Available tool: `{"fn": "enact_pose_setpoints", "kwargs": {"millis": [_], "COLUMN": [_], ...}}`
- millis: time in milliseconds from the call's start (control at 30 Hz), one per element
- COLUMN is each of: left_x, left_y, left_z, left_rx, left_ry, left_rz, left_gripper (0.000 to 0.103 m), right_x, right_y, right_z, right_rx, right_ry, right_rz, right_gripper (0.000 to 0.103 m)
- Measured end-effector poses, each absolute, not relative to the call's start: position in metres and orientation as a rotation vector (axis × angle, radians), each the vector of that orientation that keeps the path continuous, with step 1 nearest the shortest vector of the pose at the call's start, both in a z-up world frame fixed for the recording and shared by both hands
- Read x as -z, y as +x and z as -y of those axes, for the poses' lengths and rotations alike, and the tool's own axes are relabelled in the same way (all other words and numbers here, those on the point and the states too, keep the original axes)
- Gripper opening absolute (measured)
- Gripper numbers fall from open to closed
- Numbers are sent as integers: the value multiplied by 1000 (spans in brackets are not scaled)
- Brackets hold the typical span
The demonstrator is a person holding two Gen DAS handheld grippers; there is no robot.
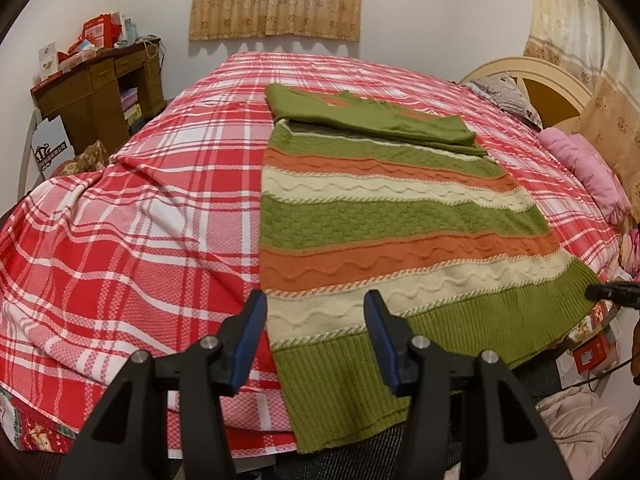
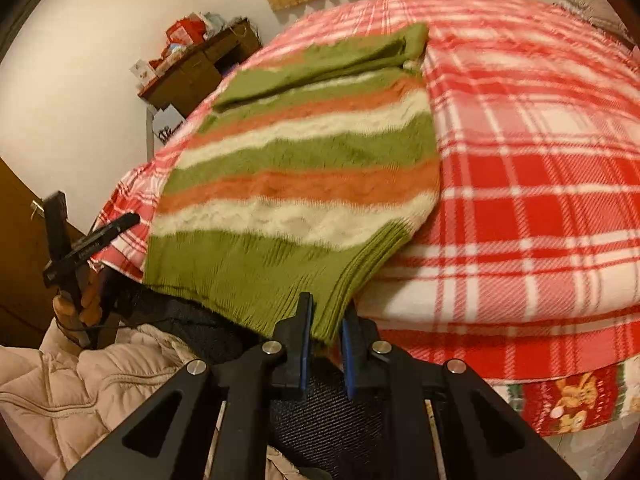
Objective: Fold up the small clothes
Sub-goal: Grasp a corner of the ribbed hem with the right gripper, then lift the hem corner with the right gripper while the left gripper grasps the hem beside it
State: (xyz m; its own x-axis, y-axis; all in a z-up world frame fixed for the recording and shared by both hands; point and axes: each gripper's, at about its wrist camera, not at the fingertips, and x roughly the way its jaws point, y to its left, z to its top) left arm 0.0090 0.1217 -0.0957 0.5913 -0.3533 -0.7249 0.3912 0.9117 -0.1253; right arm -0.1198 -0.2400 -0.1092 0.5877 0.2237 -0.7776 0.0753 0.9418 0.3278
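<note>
- Against the far-left wall, off the bed: a brown desk [image 1: 102, 92] piled with red boxes [image 1: 100, 32].
- Across the whole bed: a red and white plaid bedspread [image 1: 132, 216], rumpled toward the near-left corner and hanging over the near edge.
- At the near edge of the bed: left gripper [image 1: 316, 336], jaws about half apart around the left part of a sweater hem; whether the blue pads press the knit, cannot tell.
- Down the middle of the bed, from near the far edge to past the near edge: striped sweater [image 1: 384, 216] in green, orange and cream bands, upper part folded over into a flat green layer near the far edge, ribbed green hem draping off the near edge.
- At the hem's right corner, over the near edge of the bed: right gripper [image 2: 326, 322], jaws narrow and pinching the ribbed green corner, which stands lifted and bunched between the pads; this view blurred.
- At the right edge of the bed: pink pillow [image 1: 588, 168], with a cream arched headboard [image 1: 520, 68] behind it.
- Below the near edge, right side: a beige quilted jacket [image 2: 100, 376].
</note>
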Motion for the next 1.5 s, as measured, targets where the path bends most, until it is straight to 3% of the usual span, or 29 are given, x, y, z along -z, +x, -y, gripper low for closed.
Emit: {"fn": "enact_pose_setpoints", "kwargs": {"millis": [400,533,633,733,833,1000,1167,1200,1300,1500], "left_x": [99,100,101,99,98,102,103,103,102,96], "left_y": [10,12,12,12,13,17,16,15,16,20], "left_z": [-125,-126,-126,-126,-130,-133,-132,-132,-132,-137], "left_rx": [407,409,404,396,382,370,379,380,381,364], "left_ry": [42,39,37,45,37,27,27,30,30,41], "left_rz": [-841,-848,-847,-839,-826,-840,-846,-843,-838,-819], "left_gripper": [53,55,60,61,70,71,71,71,71,71], "right_x": [146,143,142,139,135,146,164,165,167,141], "right_y": [-103,-105,-106,-105,-109,-109,-95,-94,-92,-82], "right_z": [283,280,275,269,273,278,247,245,249,251], "right_rx": [2,-22,-23,8,98,31,-106,-99,-91,-307], "right_ry": [583,589,573,528,486,569,539,532,551,753], "right_rz": [-950,-926,-922,-916,-877,-874,-1003,-1003,-1024,-960], "right_gripper": [15,32,37,38,38,39,39,39,11,10]}}
